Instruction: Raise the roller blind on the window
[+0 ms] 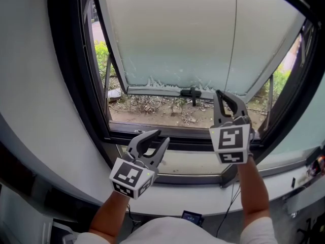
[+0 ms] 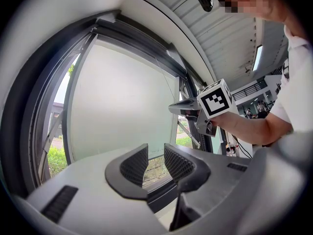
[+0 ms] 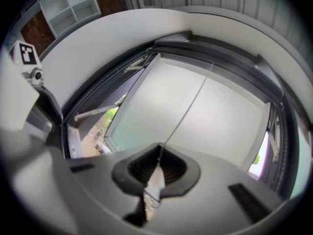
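Note:
The pale roller blind (image 1: 193, 34) covers most of the tilted window, its bottom bar (image 1: 157, 91) hanging above the open gap. A thin pull cord (image 1: 234, 39) runs down the blind to my right gripper (image 1: 224, 96), which is shut on it just below the bottom bar. In the right gripper view the cord (image 3: 190, 104) leads straight into the closed jaws of the right gripper (image 3: 159, 153). My left gripper (image 1: 155, 139) is lower and to the left, in front of the sill, open with nothing between its fingers. From the left gripper view, the left gripper (image 2: 155, 163) faces the blind (image 2: 122, 102).
A dark window frame (image 1: 76, 85) surrounds the pane, with a black handle (image 1: 193, 93) at its lower edge. Outside lie bare ground and dry plants (image 1: 167, 111). A white sill (image 1: 188, 162) runs below, and a cable (image 1: 231, 202) hangs under it.

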A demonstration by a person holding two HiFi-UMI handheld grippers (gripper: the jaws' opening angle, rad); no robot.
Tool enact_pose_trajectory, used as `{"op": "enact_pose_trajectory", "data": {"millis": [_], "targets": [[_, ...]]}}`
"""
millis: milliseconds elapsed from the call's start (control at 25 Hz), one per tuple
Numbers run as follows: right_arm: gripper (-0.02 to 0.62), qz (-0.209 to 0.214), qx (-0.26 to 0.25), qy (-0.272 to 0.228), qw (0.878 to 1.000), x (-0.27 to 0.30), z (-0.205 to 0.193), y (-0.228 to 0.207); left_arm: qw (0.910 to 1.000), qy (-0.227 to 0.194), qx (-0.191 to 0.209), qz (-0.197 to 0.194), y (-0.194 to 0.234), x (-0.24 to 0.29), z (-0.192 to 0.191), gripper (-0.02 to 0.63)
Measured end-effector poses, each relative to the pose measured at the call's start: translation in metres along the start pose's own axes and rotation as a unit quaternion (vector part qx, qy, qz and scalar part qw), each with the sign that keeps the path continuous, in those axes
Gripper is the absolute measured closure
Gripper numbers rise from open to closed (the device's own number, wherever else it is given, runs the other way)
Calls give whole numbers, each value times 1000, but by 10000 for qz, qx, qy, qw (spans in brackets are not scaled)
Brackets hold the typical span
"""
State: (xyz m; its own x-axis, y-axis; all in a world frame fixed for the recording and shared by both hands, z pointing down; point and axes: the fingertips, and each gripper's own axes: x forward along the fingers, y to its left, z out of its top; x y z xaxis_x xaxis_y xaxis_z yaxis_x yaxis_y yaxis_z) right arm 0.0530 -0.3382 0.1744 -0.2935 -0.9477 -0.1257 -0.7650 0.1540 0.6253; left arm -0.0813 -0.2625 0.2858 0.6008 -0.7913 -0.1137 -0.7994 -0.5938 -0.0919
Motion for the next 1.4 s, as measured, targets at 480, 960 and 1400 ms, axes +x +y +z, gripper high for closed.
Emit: {"op": "enact_pose_trajectory", "data": {"millis": [480,960,1400], "targets": [[572,-179,-93,-212,9996,-1,16,-13,10000,44,21,-52,-2,2,-2,488],[572,-315,-159,-316,9989,-3,28,-27,9999,72,21,-71,-3,2,-4,488],[572,-530,-258,-447,9973,-4,45,-44,9999,97,-28,-102,-2,1,-10,488]]}}
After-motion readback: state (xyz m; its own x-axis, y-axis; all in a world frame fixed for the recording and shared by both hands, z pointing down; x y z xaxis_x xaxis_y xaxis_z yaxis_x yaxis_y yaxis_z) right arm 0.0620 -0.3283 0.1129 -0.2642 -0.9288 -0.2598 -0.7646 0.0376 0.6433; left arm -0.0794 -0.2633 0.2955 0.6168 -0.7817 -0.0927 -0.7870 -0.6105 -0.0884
